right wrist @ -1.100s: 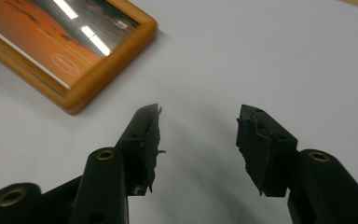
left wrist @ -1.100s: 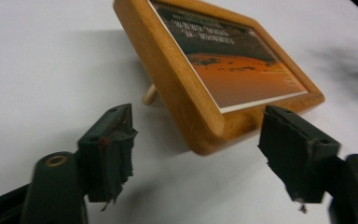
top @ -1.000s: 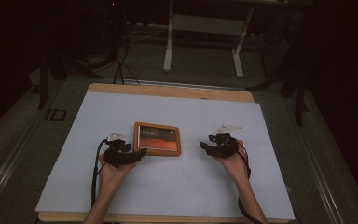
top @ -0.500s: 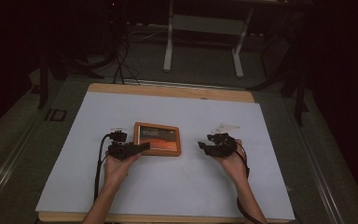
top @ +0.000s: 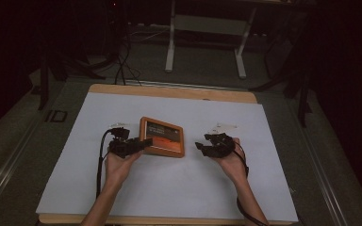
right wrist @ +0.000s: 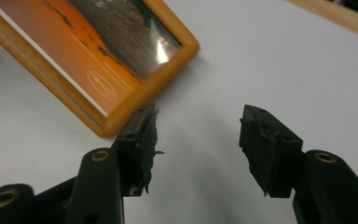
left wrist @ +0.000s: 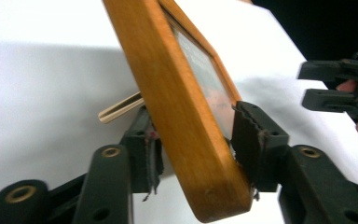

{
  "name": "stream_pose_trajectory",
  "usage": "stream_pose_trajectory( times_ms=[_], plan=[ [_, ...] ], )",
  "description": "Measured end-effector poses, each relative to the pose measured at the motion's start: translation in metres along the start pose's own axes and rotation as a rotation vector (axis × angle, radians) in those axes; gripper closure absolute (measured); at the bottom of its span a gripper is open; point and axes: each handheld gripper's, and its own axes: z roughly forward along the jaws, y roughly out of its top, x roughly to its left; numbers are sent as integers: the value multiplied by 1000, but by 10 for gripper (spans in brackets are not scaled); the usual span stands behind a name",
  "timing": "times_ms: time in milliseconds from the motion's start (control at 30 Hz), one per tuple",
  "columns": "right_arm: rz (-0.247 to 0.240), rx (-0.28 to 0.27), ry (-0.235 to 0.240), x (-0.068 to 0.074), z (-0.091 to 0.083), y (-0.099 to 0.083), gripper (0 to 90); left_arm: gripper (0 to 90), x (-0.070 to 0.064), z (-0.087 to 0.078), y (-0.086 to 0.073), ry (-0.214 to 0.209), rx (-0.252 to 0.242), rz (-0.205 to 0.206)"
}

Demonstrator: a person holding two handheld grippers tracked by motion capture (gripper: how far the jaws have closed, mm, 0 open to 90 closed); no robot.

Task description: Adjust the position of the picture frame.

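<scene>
The left gripper (left wrist: 193,154) clamped the picture frame's (left wrist: 186,116) near-left corner; the right gripper (right wrist: 198,140) waited, jaws wide apart, just off its right corner.

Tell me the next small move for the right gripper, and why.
Probably ease the right gripper toward the picture frame and close on its near edge: the left gripper already clamps one side, while the right jaws stand open just beside the frame's corner.
</scene>
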Motion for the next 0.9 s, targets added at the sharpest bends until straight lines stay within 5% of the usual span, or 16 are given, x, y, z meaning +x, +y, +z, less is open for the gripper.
stream_pose_trajectory(
  times_ms=[300,467,500,533,767,900],
  plan=[
    [-70,-49,19,6,-11,17,436,654,-38,-2,13,-6,-24,187],
    [-60,-97,50,3,-20,21,424,693,-45,-2,15,-46,-38,209],
    [-71,-114,60,2,-25,23,411,694,-56,-1,15,-42,-46,289],
    [-78,-119,63,2,-27,25,407,694,-59,0,16,-42,-50,307],
    [-103,-160,91,2,-38,34,402,699,-67,3,24,-92,-83,311],
    [-104,-188,127,2,-42,36,413,700,-70,1,28,-104,-71,356]
  ],
)
